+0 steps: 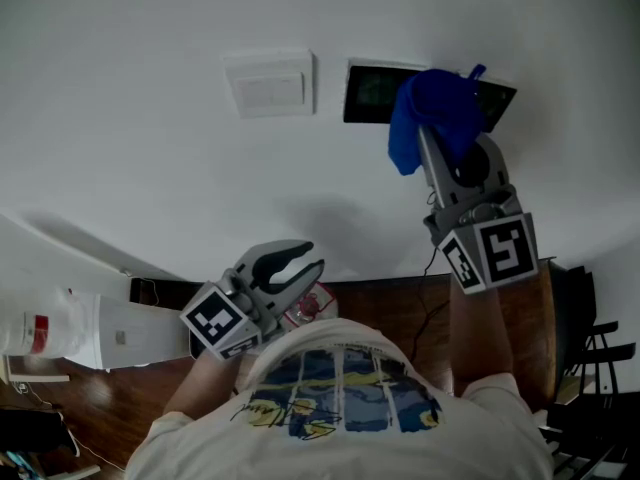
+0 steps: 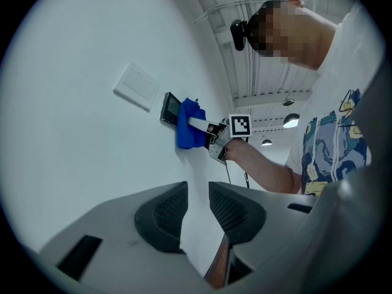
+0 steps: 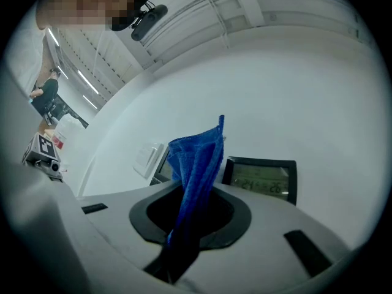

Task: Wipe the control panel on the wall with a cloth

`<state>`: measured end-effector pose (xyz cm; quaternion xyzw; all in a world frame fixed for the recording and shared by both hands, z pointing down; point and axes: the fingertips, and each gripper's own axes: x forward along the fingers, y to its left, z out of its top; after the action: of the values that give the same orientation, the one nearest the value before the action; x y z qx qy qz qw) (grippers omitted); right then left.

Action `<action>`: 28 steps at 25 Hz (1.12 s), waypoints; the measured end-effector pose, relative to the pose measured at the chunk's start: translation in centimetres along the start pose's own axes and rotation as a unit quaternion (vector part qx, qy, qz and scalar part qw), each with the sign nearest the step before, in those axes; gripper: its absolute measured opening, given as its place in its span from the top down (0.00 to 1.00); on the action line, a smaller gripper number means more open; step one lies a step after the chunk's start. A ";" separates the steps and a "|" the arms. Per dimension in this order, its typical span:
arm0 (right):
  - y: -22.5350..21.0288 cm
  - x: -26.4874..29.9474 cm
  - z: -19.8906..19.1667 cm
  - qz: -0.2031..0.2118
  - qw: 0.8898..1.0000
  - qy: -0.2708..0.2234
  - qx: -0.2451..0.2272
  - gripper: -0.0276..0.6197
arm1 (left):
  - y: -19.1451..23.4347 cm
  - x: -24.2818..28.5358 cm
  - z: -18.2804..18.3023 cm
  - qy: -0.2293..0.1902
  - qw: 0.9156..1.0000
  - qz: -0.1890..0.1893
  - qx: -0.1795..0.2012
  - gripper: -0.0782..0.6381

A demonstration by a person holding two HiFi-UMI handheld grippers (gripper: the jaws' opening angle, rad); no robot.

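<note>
A dark control panel (image 1: 375,93) with a lit display is mounted on the white wall (image 1: 130,148). My right gripper (image 1: 432,133) is raised against it, shut on a blue cloth (image 1: 430,116) that covers the panel's middle. In the right gripper view the blue cloth (image 3: 197,170) stands up between the jaws, with the control panel (image 3: 262,179) just behind. My left gripper (image 1: 300,263) hangs low near my chest, open and holding nothing. The left gripper view shows the blue cloth (image 2: 190,126) pressed on the control panel (image 2: 170,109) from a distance, beyond my left gripper (image 2: 197,208).
A white switch plate (image 1: 268,86) sits on the wall left of the panel. Below, a wooden floor (image 1: 400,308) runs along the wall base, with a white container (image 1: 60,333) at the left and dark furniture (image 1: 590,368) at the right.
</note>
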<state>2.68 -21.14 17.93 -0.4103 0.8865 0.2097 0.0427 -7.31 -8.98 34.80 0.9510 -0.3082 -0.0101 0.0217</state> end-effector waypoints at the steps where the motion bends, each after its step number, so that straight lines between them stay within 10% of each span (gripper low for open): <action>1: -0.5 -0.3 0.0 -0.003 1.000 0.001 0.000 0.84 | -0.2 0.2 0.0 0.001 1.000 -0.002 0.002 0.77; 28: -7.8 -4.3 -1.6 -0.070 0.997 0.010 -0.006 0.84 | -3.6 4.0 -1.3 0.008 0.999 -0.043 -0.014 0.77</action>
<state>11.49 -23.25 17.81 -0.4735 0.8546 0.2079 0.0461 -1.95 -8.37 35.88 0.9631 -0.2665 -0.0080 0.0365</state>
